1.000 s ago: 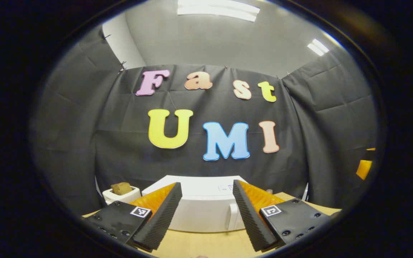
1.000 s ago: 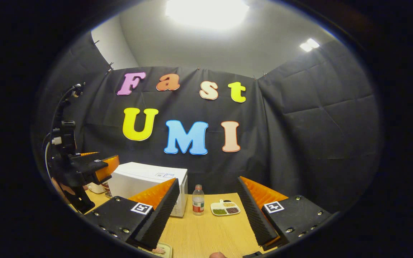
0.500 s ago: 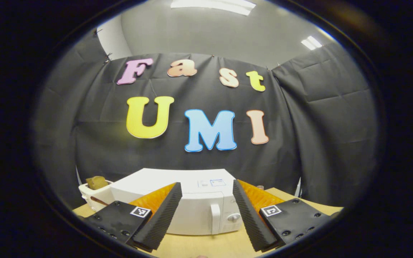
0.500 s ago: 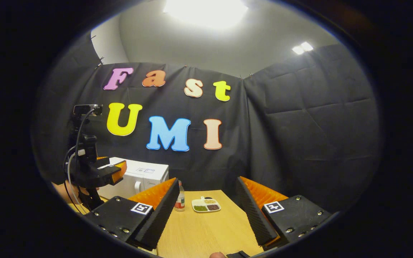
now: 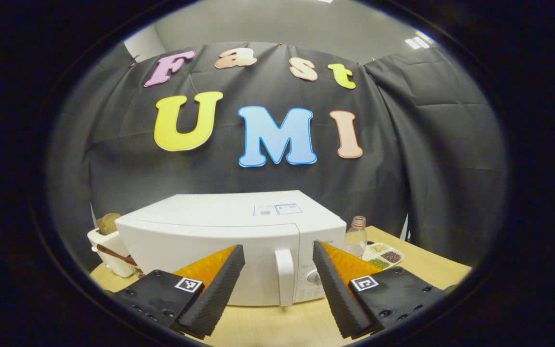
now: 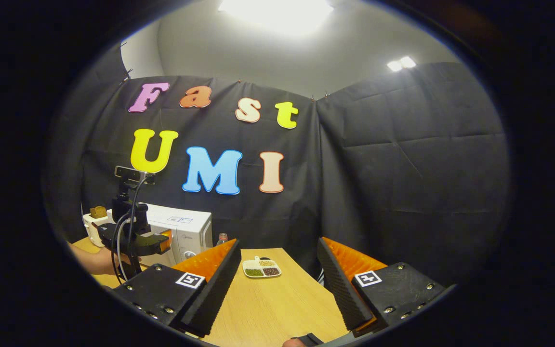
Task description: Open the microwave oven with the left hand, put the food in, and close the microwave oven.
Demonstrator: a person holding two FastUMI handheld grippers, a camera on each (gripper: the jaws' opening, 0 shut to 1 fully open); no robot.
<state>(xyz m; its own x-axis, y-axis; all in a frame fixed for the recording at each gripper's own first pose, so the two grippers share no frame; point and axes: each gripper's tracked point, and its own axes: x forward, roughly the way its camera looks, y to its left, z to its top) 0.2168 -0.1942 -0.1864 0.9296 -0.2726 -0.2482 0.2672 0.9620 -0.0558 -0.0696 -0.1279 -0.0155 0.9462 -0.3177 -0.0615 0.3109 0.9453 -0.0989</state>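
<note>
Black cloth hung as the booth's wall behind a light wooden table (image 5: pixel 417 262), under a grey ceiling with bright strip lights.

On that table stood the white box-shaped microwave oven (image 5: pixel 219 226), its door shut, with a white vertical bar handle (image 5: pixel 284 283) at the door's right edge and a round knob just beside it on the control panel. In the left gripper view, the left gripper (image 5: pixel 277 294) was level with the oven's front, its two fingers spread wide apart and holding nothing. The handle showed in the gap between them, nearer the right-hand finger; whether either finger touched the oven could not be told.

Left of the oven sat a white ceramic pot (image 5: pixel 106 246) with something brown in it. To the oven's right stood a clear plastic bottle with a red cap (image 5: pixel 356 236), and just beside that lay a white divided dish of green, brown and pale grains (image 5: pixel 383 255).

In the right gripper view, the right gripper (image 6: pixel 277 289) was above the bare table top, well away from the oven, its fingers also wide apart and empty. The same dish (image 6: pixel 261 268) lay ahead of it. Farther off on the left, a hand (image 6: pixel 95 260) held the left gripper (image 6: pixel 158 241) close to the oven's front (image 6: pixel 188 233).
</note>
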